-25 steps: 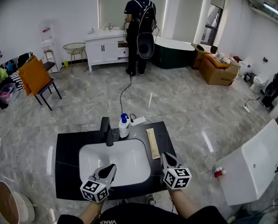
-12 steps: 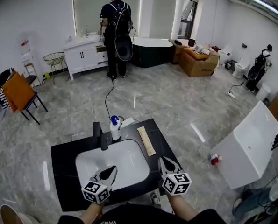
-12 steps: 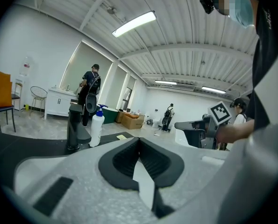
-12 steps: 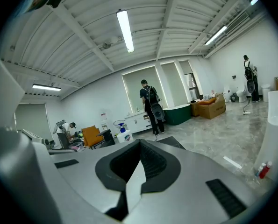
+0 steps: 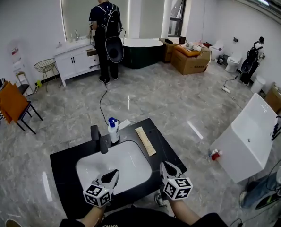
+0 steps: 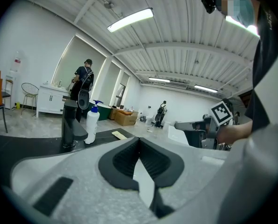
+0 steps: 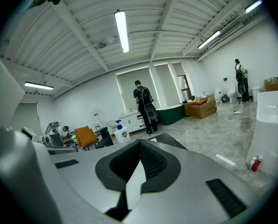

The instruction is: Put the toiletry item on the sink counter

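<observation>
The toiletry item here is a white pump bottle (image 5: pixel 113 130) with a blue pump head. It's standing upright on the black sink counter (image 5: pixel 64 157), at the far edge behind the white basin (image 5: pixel 114 167). It sits just to the right of the black faucet (image 5: pixel 98 140), close to it, though I can't tell if they touch. A bit further right on the same counter there's a pale wooden strip (image 5: pixel 145 140) lying flat alongside the basin, apart from the bottle.

Neither gripper is anywhere near the bottle. The left gripper (image 5: pixel 113 173) is at the near edge of the counter over the front of the basin, with its jaws clenched together and nothing between them. The right gripper (image 5: pixel 164 166) is over the near right corner of the counter. It's the same deal there: jaws fully closed on nothing.

On the floor right behind the counter, a white power strip (image 5: pixel 124 124) lies with a black cable running off across the grey tiles. Further back, a person with a backpack (image 5: pixel 106 30) stands facing a white vanity cabinet (image 5: pixel 74 60), next to a dark green bathtub (image 5: pixel 142 55). There's a cardboard box (image 5: pixel 190 60) beyond that and an orange chair (image 5: pixel 10 103) off at the left. On the right a big white tub (image 5: pixel 249 138) stands on the floor, with a couple of small red-capped bottles (image 5: pixel 215 153) just beside it.
</observation>
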`<action>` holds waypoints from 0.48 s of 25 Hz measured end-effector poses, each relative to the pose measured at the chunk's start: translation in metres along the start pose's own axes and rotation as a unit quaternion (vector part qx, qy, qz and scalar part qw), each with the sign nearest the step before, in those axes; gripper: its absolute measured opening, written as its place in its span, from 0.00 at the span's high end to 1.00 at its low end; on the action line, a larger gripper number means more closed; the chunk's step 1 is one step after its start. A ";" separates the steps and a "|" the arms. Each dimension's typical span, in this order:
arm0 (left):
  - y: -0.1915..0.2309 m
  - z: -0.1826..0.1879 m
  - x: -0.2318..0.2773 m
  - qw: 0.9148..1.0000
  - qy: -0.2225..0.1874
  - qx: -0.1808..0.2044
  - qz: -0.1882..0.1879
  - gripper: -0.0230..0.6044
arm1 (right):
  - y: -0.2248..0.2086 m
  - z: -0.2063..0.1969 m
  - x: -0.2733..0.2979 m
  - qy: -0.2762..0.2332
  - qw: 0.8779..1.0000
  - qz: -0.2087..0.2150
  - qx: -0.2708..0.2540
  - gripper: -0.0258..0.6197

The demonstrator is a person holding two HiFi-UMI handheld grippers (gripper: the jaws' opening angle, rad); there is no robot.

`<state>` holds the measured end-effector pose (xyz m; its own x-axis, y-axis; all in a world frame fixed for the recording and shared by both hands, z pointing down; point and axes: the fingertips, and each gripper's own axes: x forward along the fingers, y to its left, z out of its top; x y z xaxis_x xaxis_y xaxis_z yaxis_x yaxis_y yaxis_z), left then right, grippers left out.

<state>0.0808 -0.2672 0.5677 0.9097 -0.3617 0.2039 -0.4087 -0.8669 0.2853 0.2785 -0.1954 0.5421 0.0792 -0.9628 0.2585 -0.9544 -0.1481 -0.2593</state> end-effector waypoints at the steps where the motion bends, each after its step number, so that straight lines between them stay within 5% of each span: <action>1: 0.000 -0.001 0.000 1.000 0.002 0.000 -0.002 0.95 | 0.000 -0.002 -0.001 0.000 1.000 -0.003 0.001 0.96; 12: -0.004 -0.006 0.000 1.000 0.007 -0.005 -0.010 0.95 | -0.003 -0.004 -0.001 0.003 1.000 -0.009 0.000 0.96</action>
<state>0.0820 -0.2615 0.5720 0.9167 -0.3396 0.2106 -0.3911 -0.8708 0.2980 0.2803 -0.1925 0.5468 0.0951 -0.9586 0.2684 -0.9529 -0.1657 -0.2541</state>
